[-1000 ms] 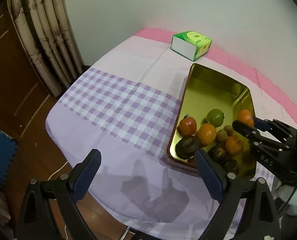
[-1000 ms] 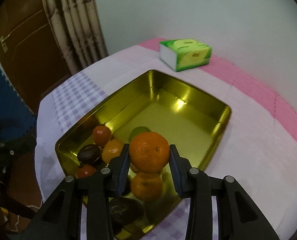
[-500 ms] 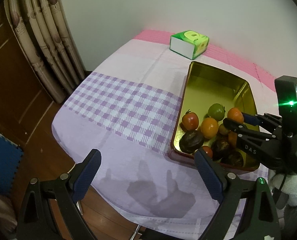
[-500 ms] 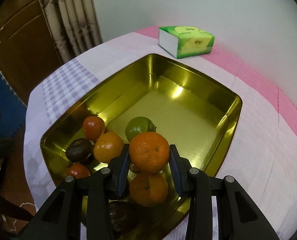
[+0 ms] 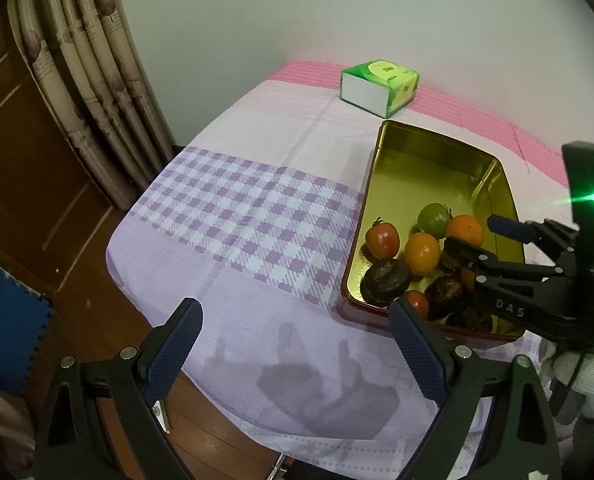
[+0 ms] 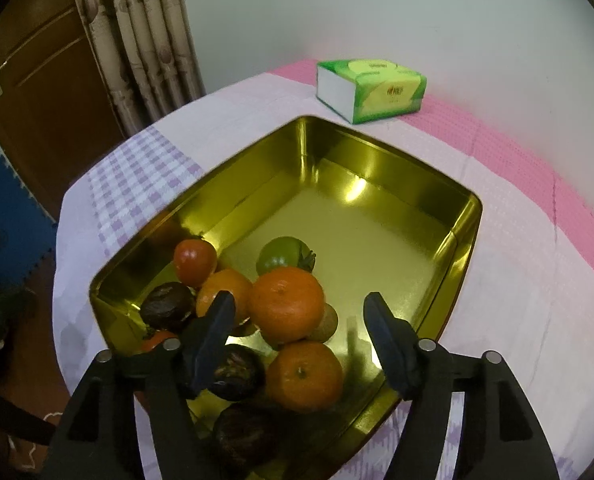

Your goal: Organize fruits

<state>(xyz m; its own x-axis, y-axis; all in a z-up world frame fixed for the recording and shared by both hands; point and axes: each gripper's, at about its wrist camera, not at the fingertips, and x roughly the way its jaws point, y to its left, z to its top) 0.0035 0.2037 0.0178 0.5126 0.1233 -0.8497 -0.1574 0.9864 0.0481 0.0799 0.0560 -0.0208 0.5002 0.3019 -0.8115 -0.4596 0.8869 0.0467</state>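
A gold metal tray (image 6: 467, 216) (image 5: 381, 184) holds several fruits at its near end: a mandarin (image 6: 287, 304) on top of the pile, another mandarin (image 6: 305, 376), an orange fruit (image 6: 221, 292), a red tomato (image 6: 195, 262), a green tomato (image 6: 283, 254) and dark brown fruits (image 6: 167, 306). My right gripper (image 6: 299, 322) is open over the pile, its jaws apart on either side of the top mandarin, which rests on the pile. It shows in the left wrist view (image 5: 481, 236) too. My left gripper (image 5: 293, 344) is open and empty above the tablecloth, left of the tray.
A green tissue box (image 6: 371, 90) (image 5: 379, 88) lies behind the tray near the wall. The purple checked tablecloth (image 5: 249, 208) covers the table. Curtains (image 5: 97, 92) and a wooden door (image 6: 45, 92) stand to the left beyond the table edge.
My right gripper has opened and let go of the mandarin, which now sits on the fruit pile in the tray. My left gripper stays open and has drawn back slightly.
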